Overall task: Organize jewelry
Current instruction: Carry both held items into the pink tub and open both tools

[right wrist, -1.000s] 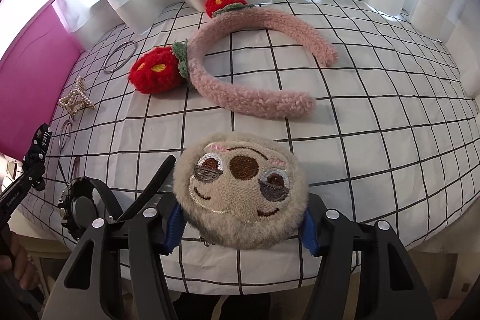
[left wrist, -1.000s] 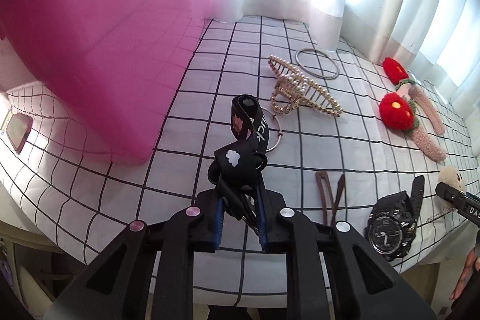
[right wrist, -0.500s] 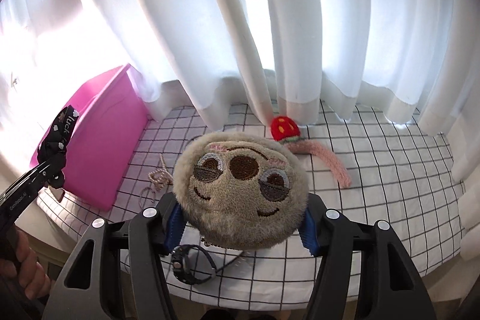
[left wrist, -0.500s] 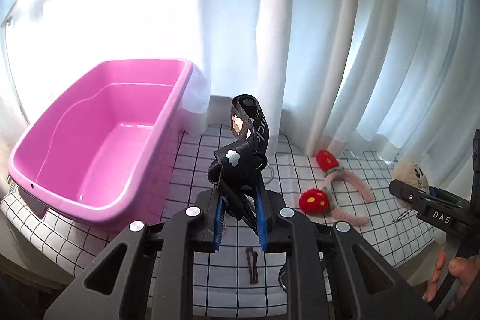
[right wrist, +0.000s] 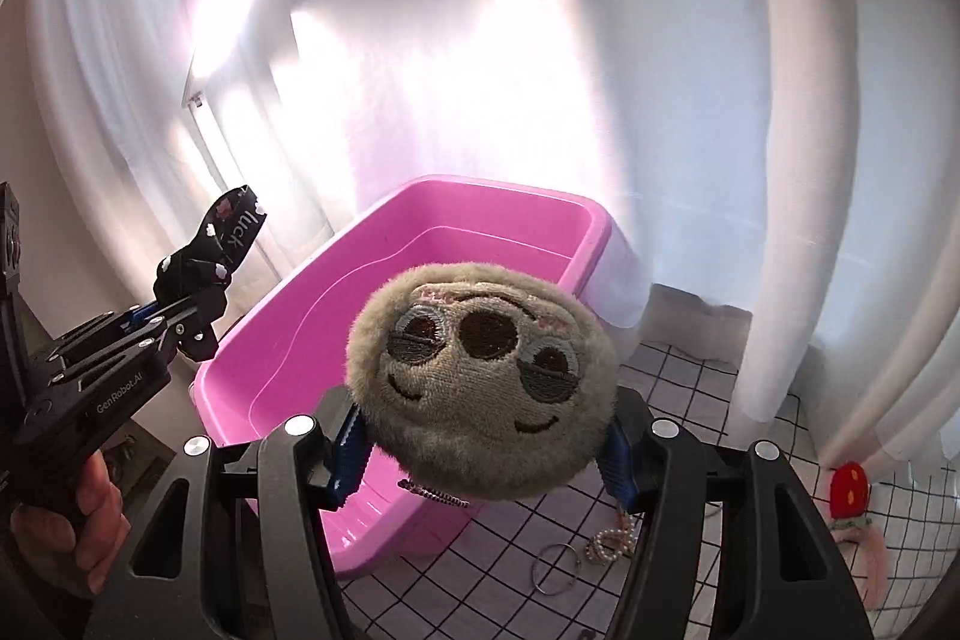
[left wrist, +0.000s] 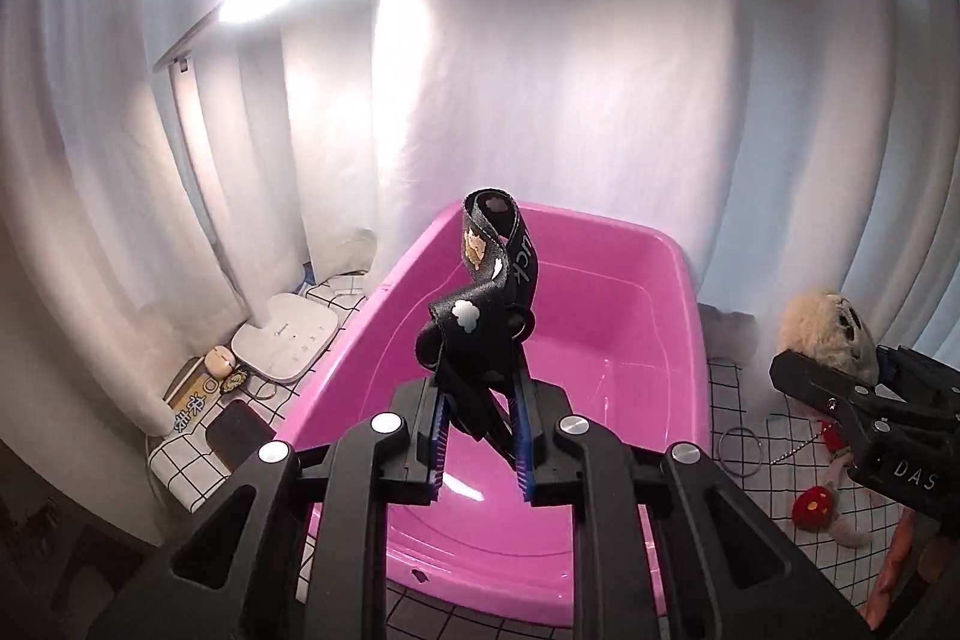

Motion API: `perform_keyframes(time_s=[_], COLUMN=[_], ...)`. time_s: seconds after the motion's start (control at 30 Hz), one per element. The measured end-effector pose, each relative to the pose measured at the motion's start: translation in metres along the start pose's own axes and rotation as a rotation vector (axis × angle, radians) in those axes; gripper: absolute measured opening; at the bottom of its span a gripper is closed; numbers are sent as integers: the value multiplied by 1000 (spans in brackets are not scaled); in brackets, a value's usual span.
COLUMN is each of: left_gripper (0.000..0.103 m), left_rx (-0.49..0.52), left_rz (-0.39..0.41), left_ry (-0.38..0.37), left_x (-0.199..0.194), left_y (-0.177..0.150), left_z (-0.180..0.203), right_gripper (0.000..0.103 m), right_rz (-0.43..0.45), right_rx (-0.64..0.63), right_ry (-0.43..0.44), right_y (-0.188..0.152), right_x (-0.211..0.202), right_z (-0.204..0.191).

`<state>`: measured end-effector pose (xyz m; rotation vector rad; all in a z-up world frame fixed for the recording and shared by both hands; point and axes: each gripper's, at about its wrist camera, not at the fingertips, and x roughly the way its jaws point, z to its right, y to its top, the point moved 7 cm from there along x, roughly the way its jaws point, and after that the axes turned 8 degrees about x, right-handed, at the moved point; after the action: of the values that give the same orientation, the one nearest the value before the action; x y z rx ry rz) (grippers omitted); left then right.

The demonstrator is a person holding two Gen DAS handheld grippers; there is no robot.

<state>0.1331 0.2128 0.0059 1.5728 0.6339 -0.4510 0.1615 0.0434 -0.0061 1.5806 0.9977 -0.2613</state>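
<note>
My left gripper is shut on a black printed ribbon strap, held in the air over the near end of the empty pink tub. My right gripper is shut on a round beige plush sloth face with a small chain hanging under it, raised in front of the pink tub. In the right wrist view the left gripper with the strap shows at the left. In the left wrist view the right gripper with the plush is at the right edge.
The checked tablecloth holds metal rings, a pearl hair claw and a pink headband with red flowers. White curtains hang behind the tub. A white device and small items lie left of the tub.
Both grippers have risen high above the table and swung left toward the pink tub, each still holding its item. The tub's inside is now in view.
</note>
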Motion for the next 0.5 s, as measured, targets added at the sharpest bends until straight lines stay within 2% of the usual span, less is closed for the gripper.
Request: perform_keyframes(time_s=[0.1,0.27,0.37,0.4,0.47,0.5], left_gripper=[18,18,27,35,59,79], left_rx=[-27,-42,-34,-36,-35,-35], left_rz=[-93,-206,-236,-241,-234,-222], left_ry=[16,21,32,35,59,75], left_x=[34,73,83,85,85,83], left_y=[-19,-43,-48,-49,-49,-47], left_z=[-16,-31,-35,-37,-42,-44], right_gripper=[59,59,62,63,66,67], right_rz=[-72,-173,-203,-211,-222,-224], right_rx=[-58,-62,-65,-65,-69,-70], right_ry=[0,-26,-65,-81,-113,-130], right_y=[2,-5,-5,-6,-4,-4], right_x=[42,92,108,109,117,118], right_z=[-32,-47,-47,-44,-45,-43])
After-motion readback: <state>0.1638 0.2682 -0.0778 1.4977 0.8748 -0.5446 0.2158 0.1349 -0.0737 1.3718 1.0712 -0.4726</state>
